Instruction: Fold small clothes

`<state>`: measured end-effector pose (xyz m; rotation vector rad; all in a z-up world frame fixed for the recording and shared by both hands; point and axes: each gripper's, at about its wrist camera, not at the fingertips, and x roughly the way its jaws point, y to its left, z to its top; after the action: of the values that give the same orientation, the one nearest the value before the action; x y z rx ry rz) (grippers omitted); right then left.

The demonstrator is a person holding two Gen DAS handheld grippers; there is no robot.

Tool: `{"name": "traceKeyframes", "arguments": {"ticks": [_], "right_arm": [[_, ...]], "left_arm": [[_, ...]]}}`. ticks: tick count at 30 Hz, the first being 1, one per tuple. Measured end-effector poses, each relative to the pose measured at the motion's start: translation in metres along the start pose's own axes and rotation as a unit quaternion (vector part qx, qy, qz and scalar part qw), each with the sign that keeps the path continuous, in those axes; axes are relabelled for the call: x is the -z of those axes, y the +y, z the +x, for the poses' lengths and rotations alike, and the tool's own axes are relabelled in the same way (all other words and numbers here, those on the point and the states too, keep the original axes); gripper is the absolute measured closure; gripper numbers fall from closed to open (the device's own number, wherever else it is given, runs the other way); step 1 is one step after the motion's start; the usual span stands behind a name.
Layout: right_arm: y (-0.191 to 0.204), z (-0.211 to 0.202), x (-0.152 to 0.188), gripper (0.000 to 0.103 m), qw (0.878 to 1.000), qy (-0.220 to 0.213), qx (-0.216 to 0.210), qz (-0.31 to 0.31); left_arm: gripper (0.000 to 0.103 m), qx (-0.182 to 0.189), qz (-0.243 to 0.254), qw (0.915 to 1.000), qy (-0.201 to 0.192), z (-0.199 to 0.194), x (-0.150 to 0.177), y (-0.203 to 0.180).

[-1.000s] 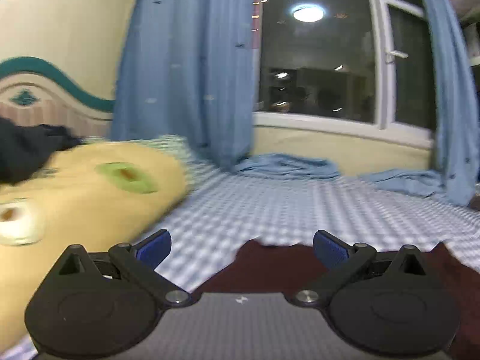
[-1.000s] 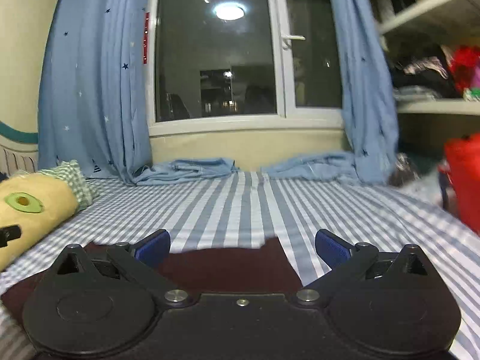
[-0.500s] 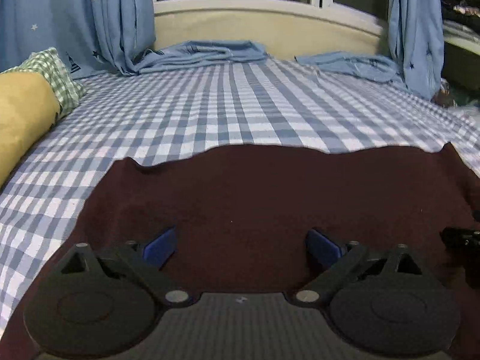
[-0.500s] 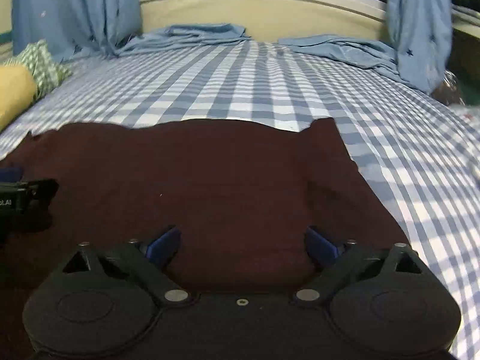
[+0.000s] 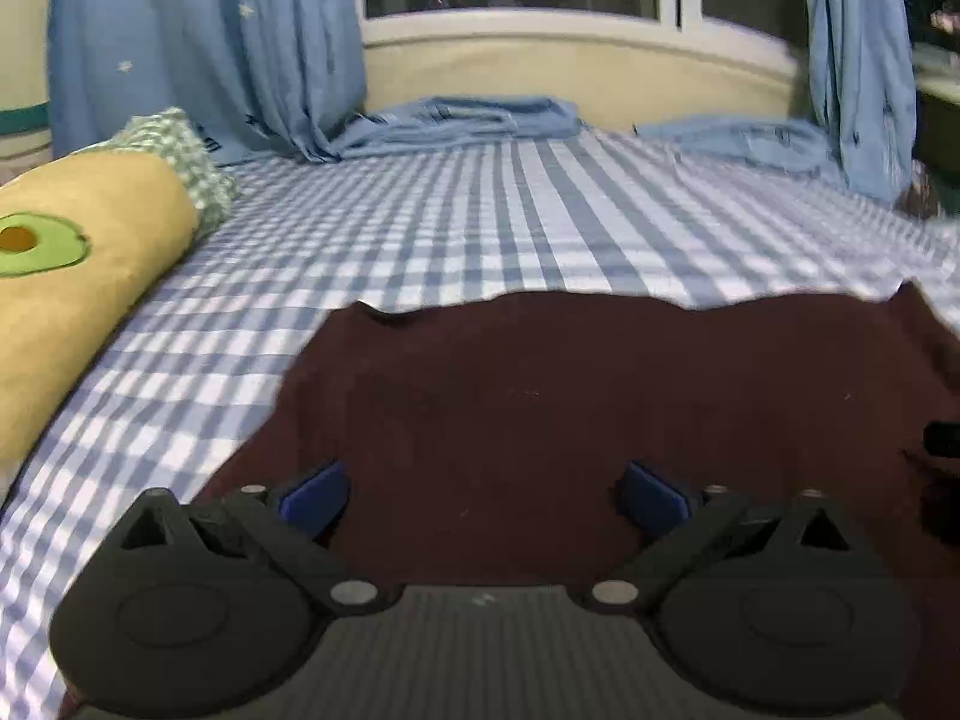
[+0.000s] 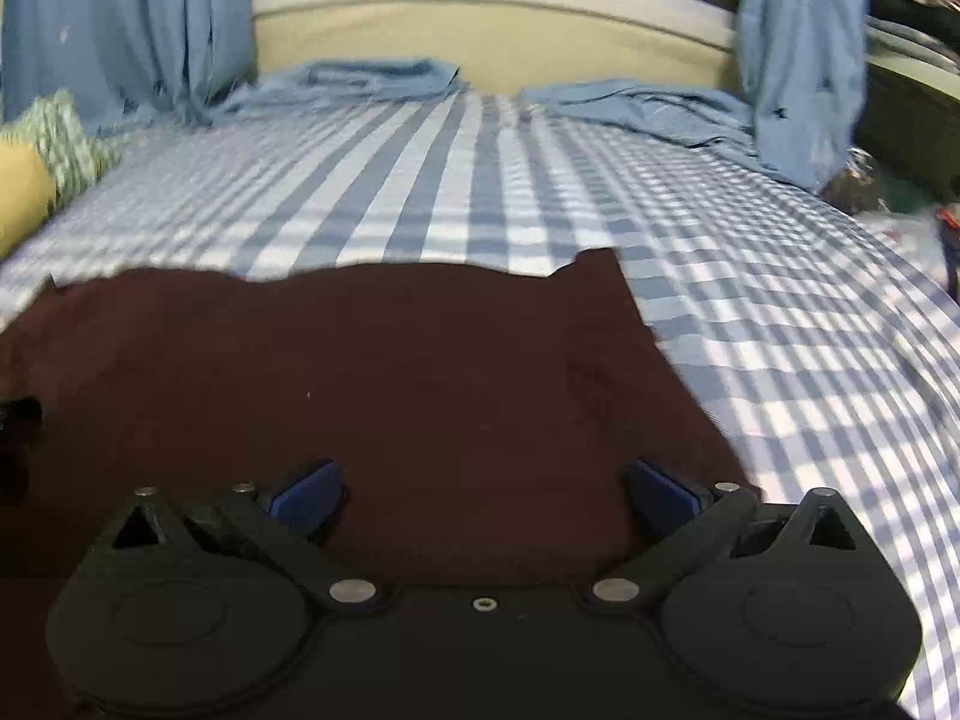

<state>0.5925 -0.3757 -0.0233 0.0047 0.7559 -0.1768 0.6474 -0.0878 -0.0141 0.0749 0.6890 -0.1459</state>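
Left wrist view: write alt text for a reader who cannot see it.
The open left gripper hovers low over a dark maroon garment spread flat on a blue checked bedsheet. A yellow avocado-print pillow lies at left; blue curtains frame the dark window behind.

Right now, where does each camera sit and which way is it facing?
Left wrist: on the left gripper, looking along its open fingers over the dark red garment toward the window; yellow pillow at left.
Right wrist: on the right gripper, fingers open, same heading over the garment's right part; checked bedsheet at right.
Shared: garment, bedsheet, blue curtains, pillow.
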Motion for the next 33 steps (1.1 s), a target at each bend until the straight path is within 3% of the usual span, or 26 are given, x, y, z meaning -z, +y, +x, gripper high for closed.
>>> {"name": "traceKeyframes", "arguments": {"ticks": [2, 5, 7, 11, 13, 15, 17, 18, 23, 26, 29, 31, 33], "right_arm": [[-0.004, -0.012, 0.008, 0.001, 1.000, 0.000, 0.008, -0.005], [-0.006, -0.011, 0.029, 0.001, 0.999, 0.013, 0.027, -0.030], [-0.007, -0.009, 0.043, 0.001, 0.999, -0.001, 0.027, -0.041], [-0.011, -0.014, 0.036, 0.001, 0.999, 0.008, 0.018, -0.029], [-0.015, -0.025, 0.035, 0.001, 1.000, 0.002, 0.017, -0.015], [-0.019, -0.033, 0.040, 0.001, 1.000, -0.008, 0.016, -0.003], [-0.017, -0.026, 0.049, 0.001, 1.000, 0.006, 0.022, -0.011], [-0.015, -0.024, 0.054, 0.001, 0.999, -0.003, 0.027, -0.022], [-0.015, -0.024, 0.055, 0.001, 0.999, -0.010, 0.030, -0.019], [-0.020, -0.034, 0.052, 0.001, 1.000, -0.010, 0.020, -0.013], [-0.027, -0.059, 0.052, 0.001, 0.999, -0.042, 0.017, 0.014], [-0.026, -0.074, 0.053, 0.001, 0.998, -0.058, 0.018, 0.018], [-0.020, -0.091, 0.051, 0.001, 0.997, -0.076, 0.017, 0.002]], "left_arm": [[0.003, -0.007, -0.011, 0.9999, -0.006, -0.014, 0.008, 0.004], [0.000, -0.024, -0.003, 0.9996, 0.016, -0.016, 0.031, 0.009], [0.000, -0.026, 0.000, 0.9997, 0.001, -0.017, 0.041, 0.011], [0.001, -0.022, -0.011, 0.9996, 0.017, -0.020, 0.030, 0.015], [0.001, -0.031, -0.021, 0.9993, 0.000, -0.034, 0.028, 0.019], [0.001, -0.041, -0.027, 0.9987, -0.016, -0.041, 0.035, 0.022], [0.000, -0.044, -0.020, 0.9988, 0.006, -0.031, 0.047, 0.023], [0.000, -0.044, -0.026, 0.9986, -0.011, -0.032, 0.053, 0.024], [0.001, -0.048, -0.033, 0.9983, 0.001, -0.036, 0.047, 0.025], [0.001, -0.053, -0.048, 0.9974, -0.007, -0.058, 0.048, 0.028], [0.001, -0.068, -0.114, 0.9908, -0.024, -0.091, 0.056, 0.041], [0.001, -0.086, -0.183, 0.9786, -0.036, -0.112, 0.067, 0.050], [0.001, -0.123, -0.210, 0.9690, -0.040, -0.127, 0.075, 0.051]]}}
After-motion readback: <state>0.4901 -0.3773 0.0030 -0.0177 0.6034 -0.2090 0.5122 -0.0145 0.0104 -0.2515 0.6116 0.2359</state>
